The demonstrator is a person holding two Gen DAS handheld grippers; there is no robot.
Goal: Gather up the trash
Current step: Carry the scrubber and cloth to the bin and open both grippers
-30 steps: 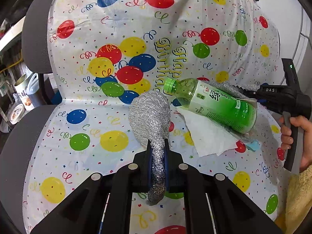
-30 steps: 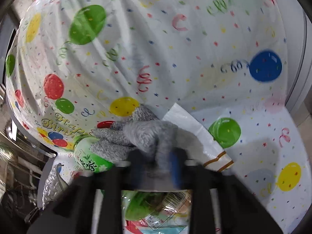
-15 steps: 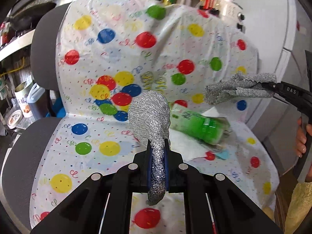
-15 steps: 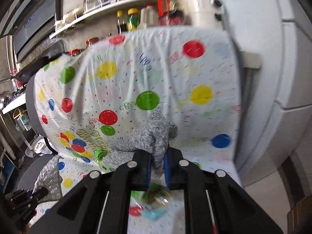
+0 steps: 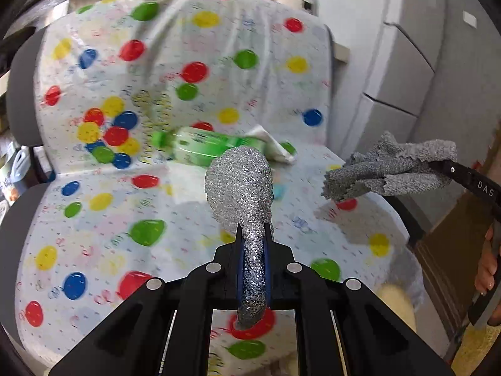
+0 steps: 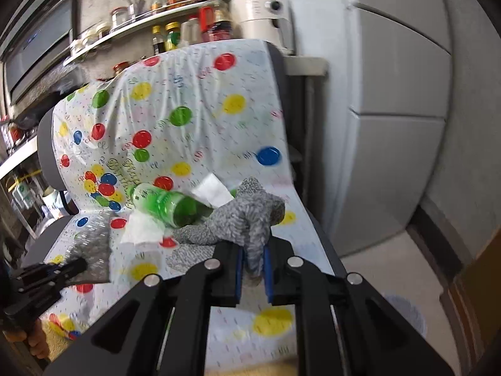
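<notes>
My left gripper (image 5: 253,250) is shut on a silver mesh scourer (image 5: 239,185), held up over the seat of a chair draped in a balloon-print sheet (image 5: 162,72). My right gripper (image 6: 253,260) is shut on a grey knitted cloth (image 6: 250,216); in the left wrist view that grey cloth (image 5: 391,172) hangs at the right, off the chair's edge. A green plastic bottle (image 5: 200,147) lies on its side at the back of the seat beside a white paper napkin (image 6: 213,188). In the right wrist view the bottle (image 6: 166,203) lies just behind the cloth.
A shelf with jars and bottles (image 6: 175,3) and a white appliance (image 6: 263,12) stand behind the chair. A white cabinet (image 6: 400,94) rises at the right. Bare floor (image 6: 385,263) lies beside the chair. A hand (image 5: 487,269) grips the right tool's handle.
Both grippers have pulled back and up from the seat with their loads. The grey cloth came off the bottle, which now lies farther back, and the whole chair shows.
</notes>
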